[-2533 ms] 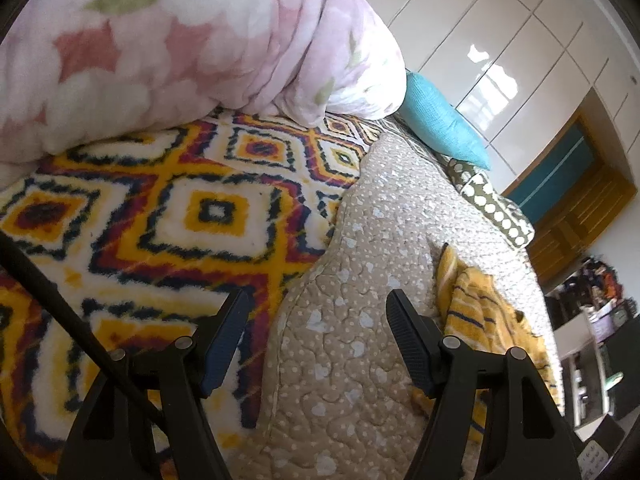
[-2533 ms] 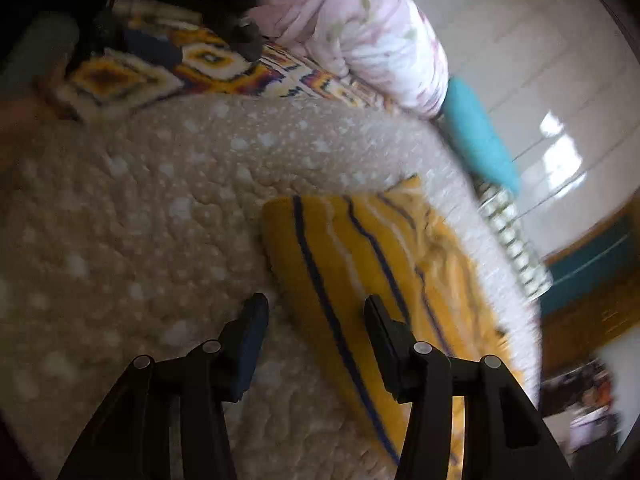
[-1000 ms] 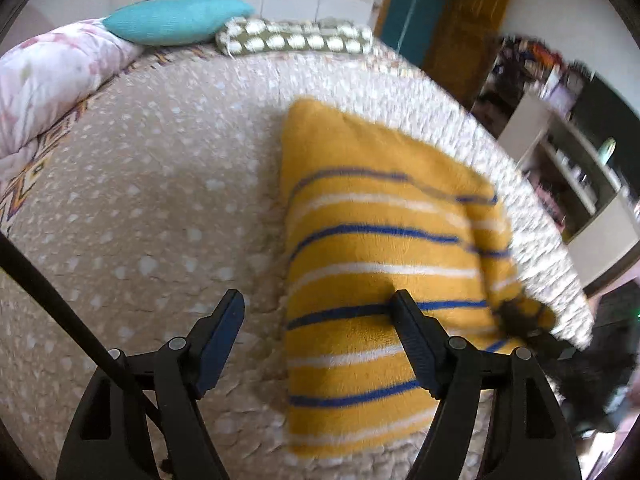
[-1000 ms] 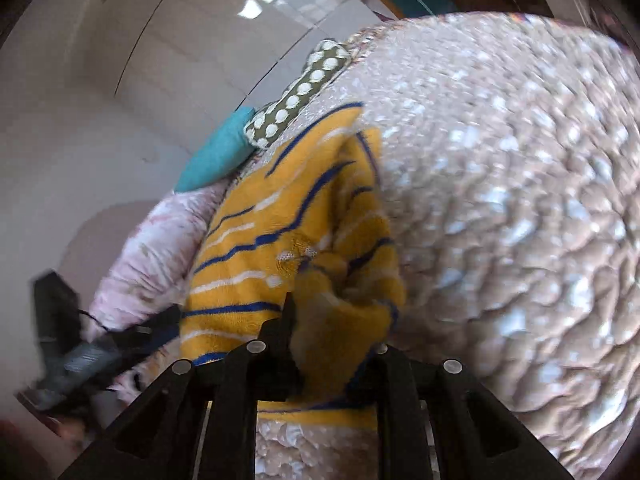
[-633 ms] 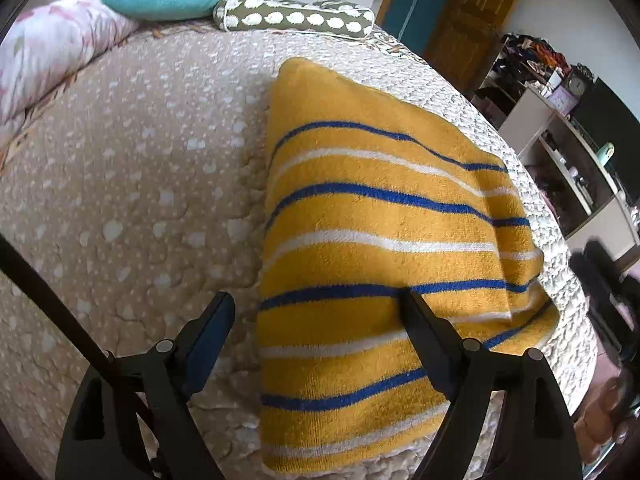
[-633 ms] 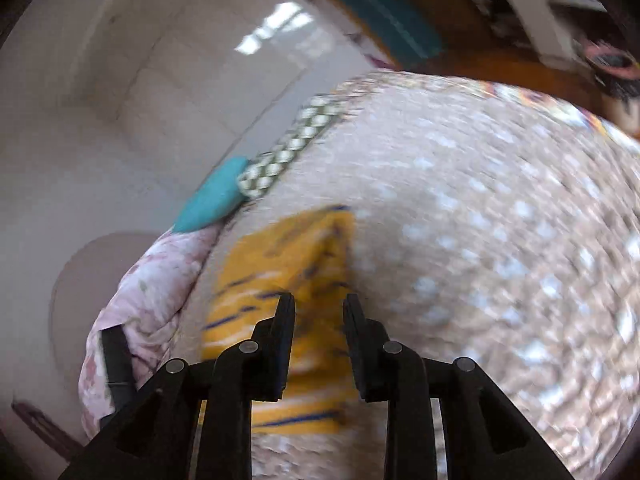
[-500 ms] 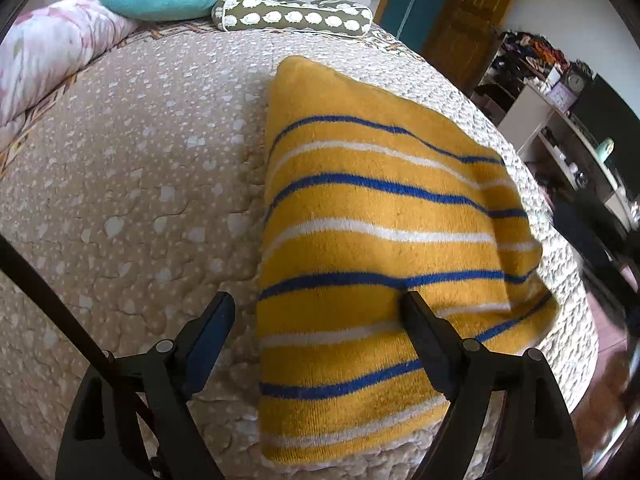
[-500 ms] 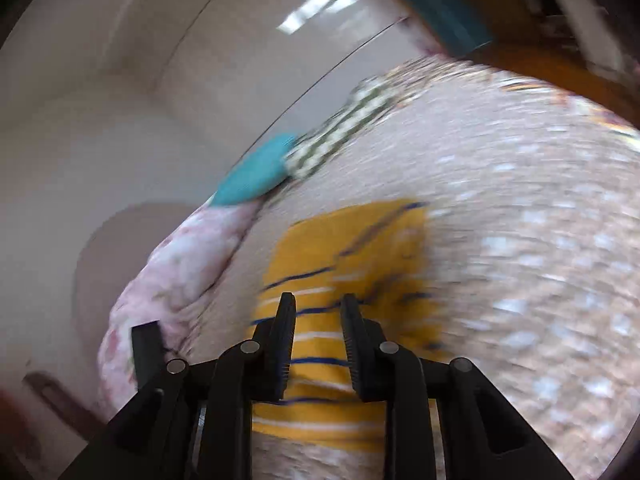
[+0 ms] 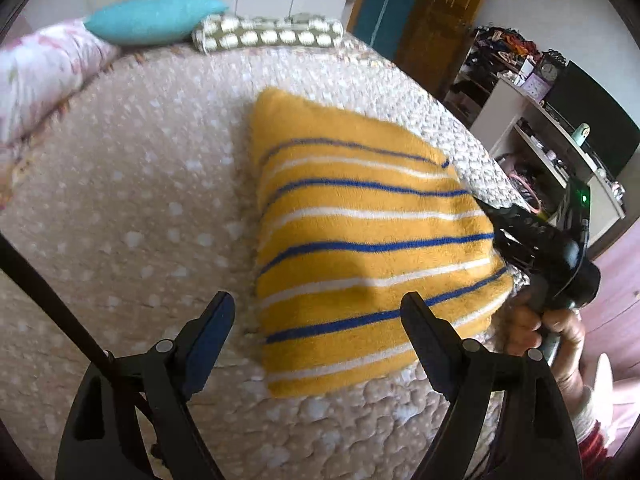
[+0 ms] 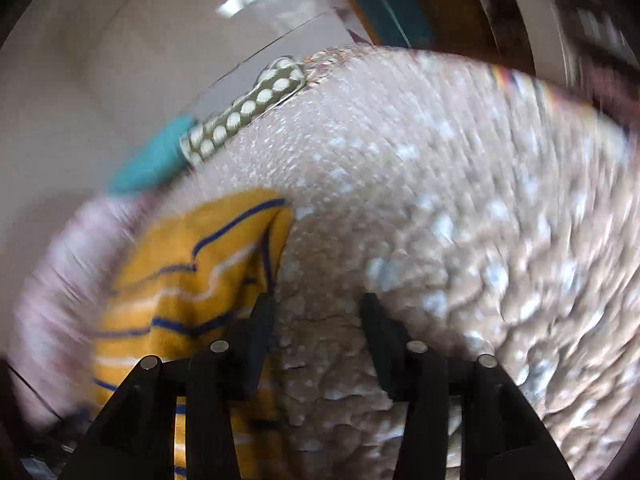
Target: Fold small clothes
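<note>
A yellow garment with blue and white stripes lies folded flat on the beige quilted bed cover. My left gripper stands open above the garment's near left corner, nothing pinched. In the left wrist view the right gripper is at the garment's right edge, held by a hand. In the blurred right wrist view the right gripper has its jaws opening; only quilt shows between them, and the garment lies just left of the left finger.
A teal pillow, a dotted bolster and a floral duvet line the far side of the bed. White shelves with clutter and a wooden door stand beyond the right edge.
The right gripper let go of the bunched garment end it held, pulled back to the right edge and widened its jaws. The garment now lies flatter. The left gripper drew back slightly.
</note>
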Demonstrator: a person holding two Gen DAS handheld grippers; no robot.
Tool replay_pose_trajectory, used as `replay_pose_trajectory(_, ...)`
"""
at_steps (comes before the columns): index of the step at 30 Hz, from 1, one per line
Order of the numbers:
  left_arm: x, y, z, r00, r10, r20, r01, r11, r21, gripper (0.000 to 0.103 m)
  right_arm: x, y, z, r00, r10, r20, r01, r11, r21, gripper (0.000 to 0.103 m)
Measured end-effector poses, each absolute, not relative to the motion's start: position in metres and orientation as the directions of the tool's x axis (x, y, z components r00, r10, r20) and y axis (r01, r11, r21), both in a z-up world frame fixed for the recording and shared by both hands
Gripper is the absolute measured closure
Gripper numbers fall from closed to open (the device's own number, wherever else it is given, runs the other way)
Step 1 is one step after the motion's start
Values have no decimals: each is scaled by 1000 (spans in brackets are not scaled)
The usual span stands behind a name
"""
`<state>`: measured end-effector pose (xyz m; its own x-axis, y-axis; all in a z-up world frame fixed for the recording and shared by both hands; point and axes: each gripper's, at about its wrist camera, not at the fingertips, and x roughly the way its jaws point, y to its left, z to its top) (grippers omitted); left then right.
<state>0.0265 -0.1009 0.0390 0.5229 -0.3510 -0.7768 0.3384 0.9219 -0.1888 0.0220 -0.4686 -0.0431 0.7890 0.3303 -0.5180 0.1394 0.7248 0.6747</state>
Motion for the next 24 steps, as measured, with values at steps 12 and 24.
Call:
replay_pose_trajectory(12,38,-86,37,592,-207,-779,237,968,-77,19,21,-464,-42,795,321,-515,140,729,670,63)
replay_pose_trajectory(24,29,-101,42,661,-71,-747,253,958,133,19,18,-464,-42,797,324,-510,139,723,677,62)
